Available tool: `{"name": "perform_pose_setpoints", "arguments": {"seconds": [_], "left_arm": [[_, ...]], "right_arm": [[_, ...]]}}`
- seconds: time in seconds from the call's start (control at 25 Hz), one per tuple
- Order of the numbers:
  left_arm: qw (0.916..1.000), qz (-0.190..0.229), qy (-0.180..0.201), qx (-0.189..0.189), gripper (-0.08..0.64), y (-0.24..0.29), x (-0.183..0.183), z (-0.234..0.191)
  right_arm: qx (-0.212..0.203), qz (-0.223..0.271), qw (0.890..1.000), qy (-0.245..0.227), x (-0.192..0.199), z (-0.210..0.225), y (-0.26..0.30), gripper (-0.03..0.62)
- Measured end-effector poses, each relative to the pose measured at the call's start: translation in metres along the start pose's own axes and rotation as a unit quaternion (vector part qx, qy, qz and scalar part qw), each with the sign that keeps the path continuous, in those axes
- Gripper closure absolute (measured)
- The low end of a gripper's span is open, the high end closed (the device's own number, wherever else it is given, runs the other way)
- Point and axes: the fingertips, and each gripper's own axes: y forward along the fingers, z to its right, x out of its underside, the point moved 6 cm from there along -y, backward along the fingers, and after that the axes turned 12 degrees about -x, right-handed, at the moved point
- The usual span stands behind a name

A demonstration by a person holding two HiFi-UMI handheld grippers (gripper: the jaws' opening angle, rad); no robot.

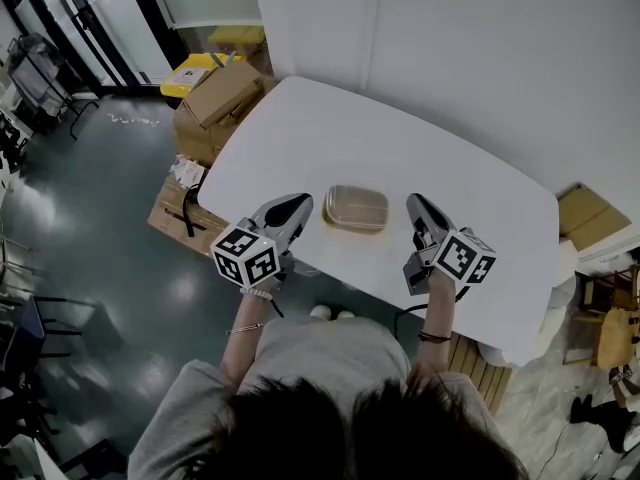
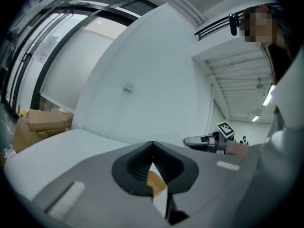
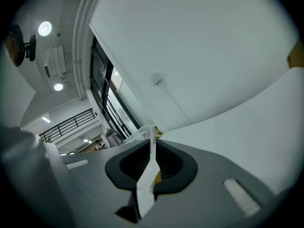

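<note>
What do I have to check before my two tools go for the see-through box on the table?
1. Jaws of the left tool apart: not ok, they are together.
2. Jaws of the right tool apart: not ok, also together.
3. The see-through box lies flat on the white table: ok.
4. The box sits between both tools and touches neither: ok.
5. The lid is pressed fully shut: cannot tell.

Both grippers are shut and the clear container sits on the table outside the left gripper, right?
Not quite. The head view shows the clear container on the table between the left gripper and the right gripper, touching neither. Both grippers are shut, as you say.
</note>
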Motion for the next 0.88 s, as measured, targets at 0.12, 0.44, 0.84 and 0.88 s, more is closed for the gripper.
{"name": "perform_pose_setpoints", "arguments": {"seconds": [0.12, 0.44, 0.84, 0.88], "left_arm": [[1.0000, 0.004, -0.001, 0.001, 0.566, -0.001, -0.003, 0.002], [0.9998, 0.019, -0.003, 0.001, 0.566, -0.007, -0.010, 0.005], [0.9998, 0.022, -0.002, 0.001, 0.566, -0.008, -0.012, 0.005], [0.9998, 0.021, -0.002, 0.002, 0.566, -0.008, -0.012, 0.005]], "right_arm": [[-0.007, 0.006, 1.000, -0.002, -0.004, -0.004, -0.003, 0.543], [-0.016, 0.014, 1.000, -0.004, -0.008, -0.011, -0.005, 0.543], [-0.018, 0.009, 1.000, -0.010, -0.007, -0.017, -0.006, 0.546], [-0.018, 0.008, 1.000, -0.010, -0.007, -0.017, -0.005, 0.546]]}}
